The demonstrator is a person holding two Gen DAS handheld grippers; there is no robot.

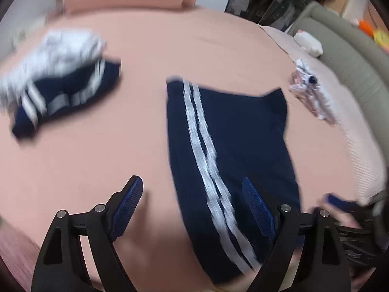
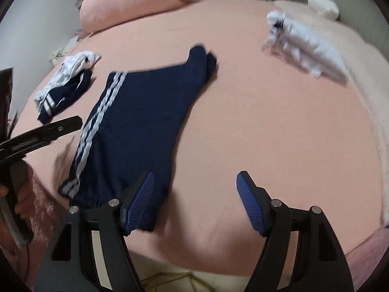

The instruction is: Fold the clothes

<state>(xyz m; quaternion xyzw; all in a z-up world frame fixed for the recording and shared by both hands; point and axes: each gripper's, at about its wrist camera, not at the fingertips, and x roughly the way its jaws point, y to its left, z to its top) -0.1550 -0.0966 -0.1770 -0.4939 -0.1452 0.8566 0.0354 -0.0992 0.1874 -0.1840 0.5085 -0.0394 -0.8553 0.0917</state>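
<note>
Navy trousers (image 1: 243, 133) with two white side stripes lie folded flat on the pink bed sheet (image 1: 97, 158). My left gripper (image 1: 192, 187) hovers open over their near end; one pad is above the bare sheet, the other above the navy cloth, and nothing is pinched. In the right wrist view the same trousers (image 2: 145, 102) stretch away to the left of centre. My right gripper (image 2: 195, 180) is open too, its left pad over the trousers' elastic hem, its right pad over bare sheet (image 2: 279, 133). The left gripper (image 2: 60, 126) shows at the left edge, held by a hand (image 2: 22, 194).
A heap of white and navy clothes (image 1: 60, 73) (image 2: 65, 82) lies at the far left. A crumpled white garment (image 2: 304, 48) (image 1: 308, 92) lies far right. A pink pillow (image 2: 131, 2) sits at the bed's head, with a white plush toy (image 2: 323, 4) at the far right edge.
</note>
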